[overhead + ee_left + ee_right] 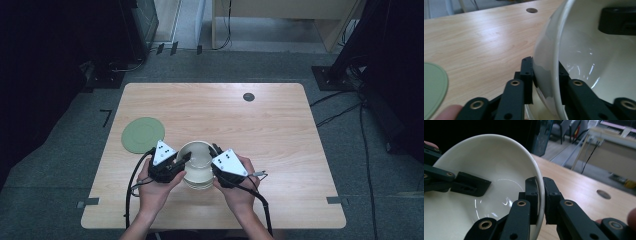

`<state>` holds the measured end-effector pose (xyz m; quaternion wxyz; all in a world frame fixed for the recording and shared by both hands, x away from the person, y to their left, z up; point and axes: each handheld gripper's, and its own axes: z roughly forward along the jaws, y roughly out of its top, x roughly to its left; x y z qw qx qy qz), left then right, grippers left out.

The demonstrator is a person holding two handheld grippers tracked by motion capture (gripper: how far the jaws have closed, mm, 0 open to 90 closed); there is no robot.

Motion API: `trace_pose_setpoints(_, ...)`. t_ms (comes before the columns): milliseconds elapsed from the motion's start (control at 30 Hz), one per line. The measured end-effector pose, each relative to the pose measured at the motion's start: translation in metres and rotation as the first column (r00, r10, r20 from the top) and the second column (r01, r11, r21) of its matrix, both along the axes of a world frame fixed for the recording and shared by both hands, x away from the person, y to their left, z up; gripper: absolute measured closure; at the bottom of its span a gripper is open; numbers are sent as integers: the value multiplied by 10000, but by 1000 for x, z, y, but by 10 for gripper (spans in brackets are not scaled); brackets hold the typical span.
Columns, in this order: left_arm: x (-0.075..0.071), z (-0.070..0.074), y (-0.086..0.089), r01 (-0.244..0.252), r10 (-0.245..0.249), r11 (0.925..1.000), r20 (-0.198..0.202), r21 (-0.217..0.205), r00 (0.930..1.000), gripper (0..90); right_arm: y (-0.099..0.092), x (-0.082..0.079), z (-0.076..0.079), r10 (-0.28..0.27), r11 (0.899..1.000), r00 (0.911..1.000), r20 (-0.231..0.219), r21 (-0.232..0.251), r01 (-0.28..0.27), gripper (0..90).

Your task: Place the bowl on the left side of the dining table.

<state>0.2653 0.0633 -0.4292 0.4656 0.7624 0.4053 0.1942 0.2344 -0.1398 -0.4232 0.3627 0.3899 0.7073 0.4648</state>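
Note:
A cream bowl [198,156] is gripped by both grippers at opposite sides of its rim, near the table's front middle. My left gripper [185,159] is shut on the bowl's left wall, one finger outside and one inside, and the left gripper view shows that clamp [545,71] on the bowl [599,62]. My right gripper [216,153] is shut on the right rim [541,187] of the bowl [486,160]. Below the held bowl, more cream rims [197,184] look like stacked bowls.
A flat round green plate [142,134] lies on the wooden table [270,135] just left of the left hand, also the green plate [434,87]. A small dark round hole [248,96] marks the table's far side. Cables trail from both grippers toward the front edge.

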Motion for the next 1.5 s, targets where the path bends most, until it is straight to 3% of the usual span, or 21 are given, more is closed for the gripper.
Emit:
trace_pose_setpoints(167, -1, 5, 7, -166, 176, 9989, 243, -434, 9996, 837, 10, -12, 1, -313, 9995, 9964, 792, 124, 304, 845)
trace_pose_setpoints(400, -4, 4, 16, -365, 408, 9971, 651, -666, 9970, 844, 17, -12, 1, -246, 9992, 9971, 716, 327, 223, 838)
trace_pose_setpoints(567, -4, 10, 21, -395, 463, 9965, 926, -738, 9946, 845, 13, -13, 6, 161, 9952, 9986, 513, 958, -210, 794)
trace_pose_setpoints(667, -2, 11, 27, -626, 708, 9939, 899, -906, 9934, 846, 6, -15, 10, 478, 9918, 9984, 310, 1170, -511, 659)
trace_pose_setpoints(800, 0, 12, 35, -818, 919, 9899, 848, -1157, 9922, 845, -11, -18, 17, 887, 9794, 9959, -189, 1836, -838, 421)
trace_pose_setpoints(867, 0, 12, 38, -861, 967, 9886, 820, -1236, 9919, 845, -16, -20, 20, 956, 9757, 9951, -241, 2004, -889, 383)
trace_pose_setpoints(933, 1, 13, 40, -914, 1023, 9872, 792, -1305, 9916, 845, -22, -20, 24, 656, 9791, 9975, -247, 1946, -595, 331)
trace_pose_setpoints(967, 1, 13, 41, -942, 1055, 9867, 810, -1325, 9911, 845, -28, -19, 26, 658, 9754, 9971, -383, 2131, -562, 298)
trace_pose_setpoints(1233, 4, 15, 55, -1230, 1361, 9789, 720, -1631, 9881, 845, -57, -15, 22, 356, 9764, 9959, -829, 2155, -170, 214)
trace_pose_setpoints(1400, 7, 15, 67, -1525, 1660, 9727, 648, -1749, 9840, 845, -84, -13, 14, -215, 9795, 9938, -1088, 1969, 427, 183)
trace_pose_setpoints(1500, 10, 15, 75, -1762, 1902, 9673, 619, -1824, 9798, 844, -108, -9, 4, -951, 9751, 9845, -1472, 1850, 1219, 183)
